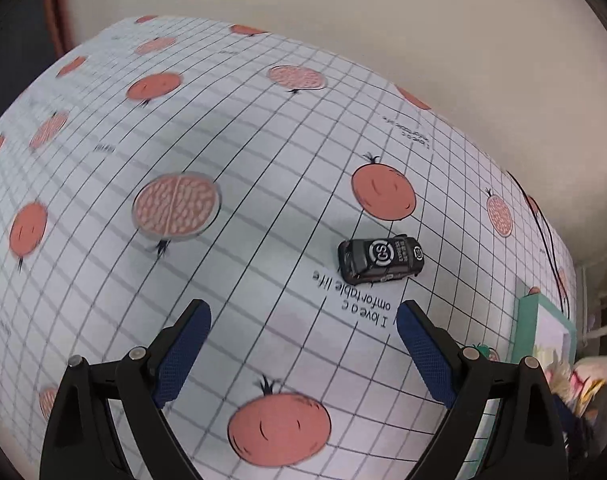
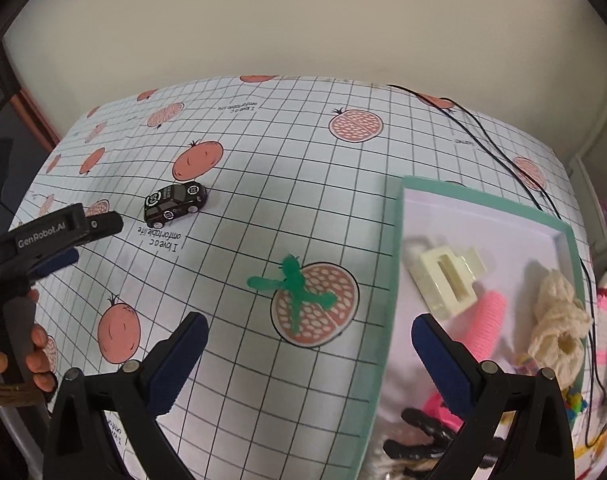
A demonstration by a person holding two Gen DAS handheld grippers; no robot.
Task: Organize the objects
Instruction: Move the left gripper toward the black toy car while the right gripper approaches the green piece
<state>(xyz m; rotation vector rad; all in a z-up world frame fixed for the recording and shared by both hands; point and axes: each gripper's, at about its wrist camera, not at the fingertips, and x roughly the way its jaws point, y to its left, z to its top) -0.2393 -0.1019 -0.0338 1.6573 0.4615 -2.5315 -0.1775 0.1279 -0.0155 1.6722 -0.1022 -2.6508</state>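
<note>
The left tongs (image 1: 303, 320) are wide open and empty, so it looks best to bring them low around the little black toy car (image 1: 381, 260) on the bench (image 1: 263, 140), then squeeze its sides gently; the right tongs (image 2: 309, 334) hang open too.

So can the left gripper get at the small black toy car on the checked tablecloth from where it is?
Probably yes: the left gripper is open, and the small black toy car sits just ahead, slightly off-centre, with only bare checked tablecloth between them.
</note>
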